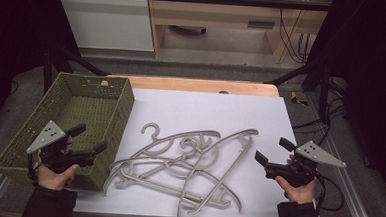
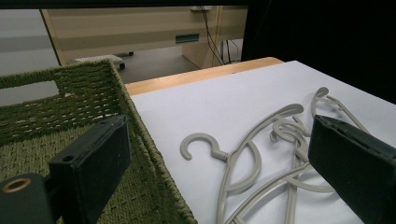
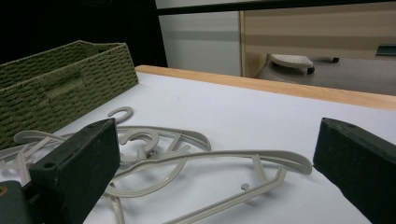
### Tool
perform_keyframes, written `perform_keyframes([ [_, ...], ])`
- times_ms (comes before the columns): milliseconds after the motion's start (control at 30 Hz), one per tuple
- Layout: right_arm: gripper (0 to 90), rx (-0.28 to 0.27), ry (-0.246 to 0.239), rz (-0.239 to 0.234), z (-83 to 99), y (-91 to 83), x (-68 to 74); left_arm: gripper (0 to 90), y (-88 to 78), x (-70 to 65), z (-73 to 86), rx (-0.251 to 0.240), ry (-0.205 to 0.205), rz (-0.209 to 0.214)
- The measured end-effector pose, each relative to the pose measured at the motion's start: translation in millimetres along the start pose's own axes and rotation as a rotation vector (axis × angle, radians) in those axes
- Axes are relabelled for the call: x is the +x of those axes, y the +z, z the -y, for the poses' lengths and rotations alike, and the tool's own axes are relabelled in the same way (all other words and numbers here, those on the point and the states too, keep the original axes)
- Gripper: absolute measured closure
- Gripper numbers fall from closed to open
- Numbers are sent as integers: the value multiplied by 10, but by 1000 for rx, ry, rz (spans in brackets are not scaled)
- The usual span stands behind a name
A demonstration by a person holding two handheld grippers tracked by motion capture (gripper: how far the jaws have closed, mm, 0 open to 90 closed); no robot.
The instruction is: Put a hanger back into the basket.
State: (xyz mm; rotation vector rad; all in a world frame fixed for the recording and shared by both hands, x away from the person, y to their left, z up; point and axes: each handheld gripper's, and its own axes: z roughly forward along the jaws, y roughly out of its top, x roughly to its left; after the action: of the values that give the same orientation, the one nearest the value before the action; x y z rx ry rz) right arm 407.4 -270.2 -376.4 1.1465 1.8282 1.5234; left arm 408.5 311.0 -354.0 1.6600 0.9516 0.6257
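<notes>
Both grippers, left gripper (image 1: 90,139) and right gripper (image 1: 274,150), hover wide and empty; just beyond, the tangled pile of grey plastic hangers (image 1: 188,166) lies untouched on the white counter (image 1: 206,106), the green woven basket (image 1: 113,114) empty.

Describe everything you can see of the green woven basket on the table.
The green woven basket is rectangular and open-topped, seemingly of olive cord or wicker, with a cut-out handle slot in its far end wall. It looks empty. It stands upright at the table's left edge, partly on the white sheet, beside the pile of grey hangers. The open left gripper hovers over its near corner, apparently without touching.
</notes>
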Motion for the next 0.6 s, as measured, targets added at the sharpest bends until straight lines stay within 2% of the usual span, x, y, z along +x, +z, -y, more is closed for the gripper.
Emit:
perform_keyframes([
  [367,9,9,-9,-3,3,14,12,63,42,-89,-30,15,-3,11],
  [600,9,10,-13,-7,-21,13,54,69,167,-310,-54,30,10,39],
])
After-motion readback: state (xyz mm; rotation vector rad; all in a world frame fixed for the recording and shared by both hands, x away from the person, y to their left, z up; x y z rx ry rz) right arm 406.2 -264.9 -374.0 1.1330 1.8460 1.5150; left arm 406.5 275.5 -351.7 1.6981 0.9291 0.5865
